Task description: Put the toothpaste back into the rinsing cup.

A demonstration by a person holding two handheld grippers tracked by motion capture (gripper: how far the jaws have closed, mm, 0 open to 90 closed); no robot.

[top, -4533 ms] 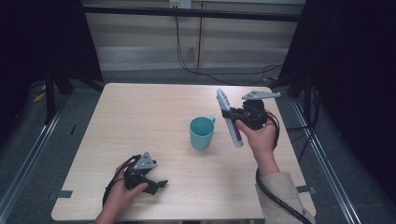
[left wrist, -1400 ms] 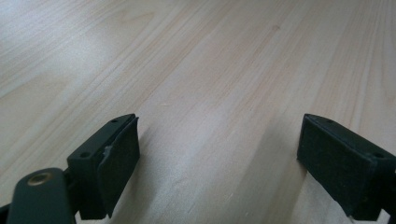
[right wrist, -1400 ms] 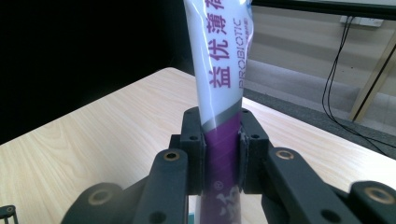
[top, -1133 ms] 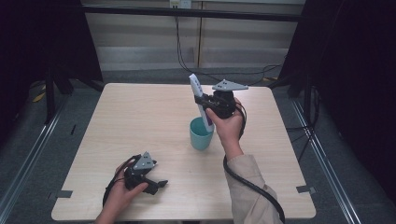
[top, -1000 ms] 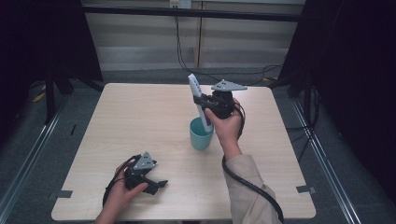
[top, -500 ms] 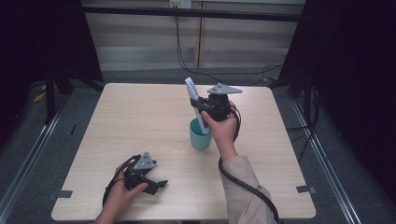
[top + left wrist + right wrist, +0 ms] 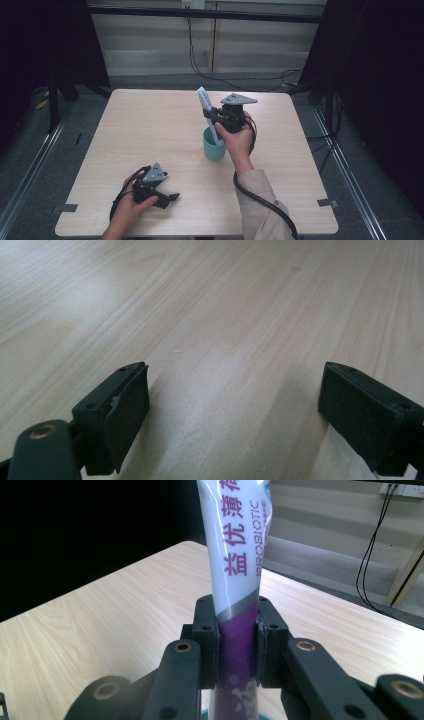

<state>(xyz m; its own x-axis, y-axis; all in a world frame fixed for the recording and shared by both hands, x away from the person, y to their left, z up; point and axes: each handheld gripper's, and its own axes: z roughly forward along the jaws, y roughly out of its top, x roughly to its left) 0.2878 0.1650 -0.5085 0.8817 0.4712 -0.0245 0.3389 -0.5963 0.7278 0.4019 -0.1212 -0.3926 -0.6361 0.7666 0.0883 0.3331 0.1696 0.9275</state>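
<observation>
The right tool (image 7: 238,645) clamps a white-and-purple "PROBIOTIC" tube (image 7: 239,555) over the teal cup (image 7: 214,146); left tool (image 7: 250,415) gapes.

Tube (image 7: 240,545): "PROBIOTIC" in purple, beside Chinese characters 益优薄.

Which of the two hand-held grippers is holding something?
The right hand-held gripper, clamped on the toothpaste tube above the teal cup; the left one is open.

My right gripper (image 7: 214,119) holds a white tube (image 7: 208,112) tilted over the teal cup (image 7: 214,146), while my left gripper (image 7: 167,198) rests on the table (image 7: 150,120).
</observation>
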